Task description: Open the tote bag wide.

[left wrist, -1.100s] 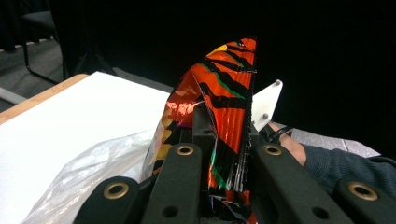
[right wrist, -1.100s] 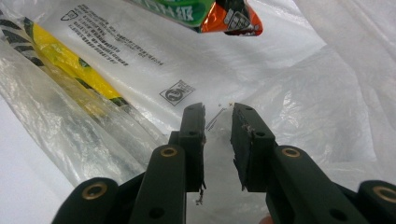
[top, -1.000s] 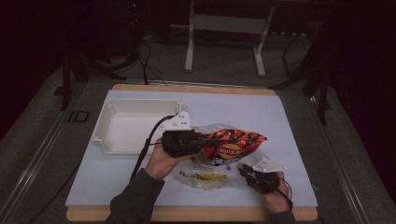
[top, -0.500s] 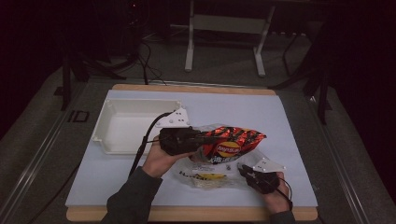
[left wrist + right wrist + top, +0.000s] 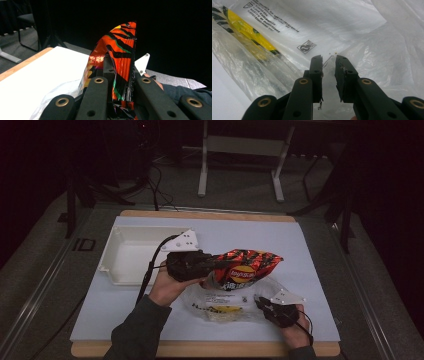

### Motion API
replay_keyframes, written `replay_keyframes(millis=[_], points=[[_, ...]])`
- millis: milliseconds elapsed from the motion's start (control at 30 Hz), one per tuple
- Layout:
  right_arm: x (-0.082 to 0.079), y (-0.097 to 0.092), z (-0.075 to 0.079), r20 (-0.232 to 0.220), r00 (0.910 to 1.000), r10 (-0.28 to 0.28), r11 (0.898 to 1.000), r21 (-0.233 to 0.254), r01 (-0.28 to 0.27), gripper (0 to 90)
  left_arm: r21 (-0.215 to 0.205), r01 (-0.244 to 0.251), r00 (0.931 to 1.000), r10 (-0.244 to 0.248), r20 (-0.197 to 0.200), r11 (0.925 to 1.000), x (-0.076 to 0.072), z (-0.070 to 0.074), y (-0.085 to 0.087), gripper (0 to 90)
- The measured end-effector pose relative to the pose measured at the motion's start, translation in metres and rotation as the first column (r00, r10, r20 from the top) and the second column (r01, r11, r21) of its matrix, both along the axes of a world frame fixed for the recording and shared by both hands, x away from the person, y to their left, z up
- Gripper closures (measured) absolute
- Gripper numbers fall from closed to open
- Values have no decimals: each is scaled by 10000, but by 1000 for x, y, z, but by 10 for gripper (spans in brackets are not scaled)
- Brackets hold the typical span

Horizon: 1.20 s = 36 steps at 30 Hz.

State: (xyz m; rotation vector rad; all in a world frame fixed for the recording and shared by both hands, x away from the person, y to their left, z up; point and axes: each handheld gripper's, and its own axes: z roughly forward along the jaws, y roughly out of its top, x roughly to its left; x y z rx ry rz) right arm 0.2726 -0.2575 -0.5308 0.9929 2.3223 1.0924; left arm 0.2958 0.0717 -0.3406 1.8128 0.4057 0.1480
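Observation:
A red chip bag with black stripes (image 5: 247, 265) hangs over the white table, with my left gripper (image 5: 216, 264) shut on its left end. The left gripper view has the bag's crimped edge (image 5: 122, 50) clamped between the jaws of the left gripper (image 5: 121, 72). Beneath it a clear plastic bag with yellow print (image 5: 222, 306) lies flat. My right gripper (image 5: 260, 301) is at that bag's right edge. In the right gripper view the right gripper (image 5: 329, 58) stands nearly closed, pinching a fold of the plastic bag (image 5: 287, 30). Whether the chip bag's lower edge is inside the plastic bag I cannot tell.
A white tray (image 5: 112, 250) stands on the table (image 5: 305, 245) at the left, just behind my left hand. A wooden edge (image 5: 200, 214) runs along the far side. Beyond it are a dark floor, cables and metal stand legs (image 5: 202, 175).
My left gripper with the chip bag has shifted a little, first left, then slightly back and up. My right gripper has stayed put on the plastic bag.

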Motion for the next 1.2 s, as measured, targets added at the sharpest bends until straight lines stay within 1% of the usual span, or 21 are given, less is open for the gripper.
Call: replay_keyframes(millis=[300, 433, 600, 833, 967, 1200], points=[[0, 0, -1, -36, 10000, -16, 10000, -6, 16, 758, -71, -61, 10000, 61, 30, 10000, 1, 5, 7, 848], [0, -1, -1, -52, 10000, -11, 10000, -9, 11, 758, -211, -63, 10000, 64, 24, 9998, -1, 7, 11, 848], [1, -1, -2, -53, 10000, -22, 10000, -21, 22, 758, -311, 49, 10000, -49, -24, 9995, -2, 9, 16, 848], [1, 0, -2, -104, 9999, -9, 10000, -40, 8, 758, -505, 159, 9999, -161, -46, 9986, -4, 13, 20, 848], [1, 0, -3, -150, 9999, -10, 10000, -65, 9, 758, -675, 176, 9998, -179, -30, 9976, -4, 16, 21, 848], [1, 0, -3, -137, 9999, -23, 10000, -48, 23, 758, -814, 67, 10000, -65, 19, 9967, -1, 20, 24, 848]])
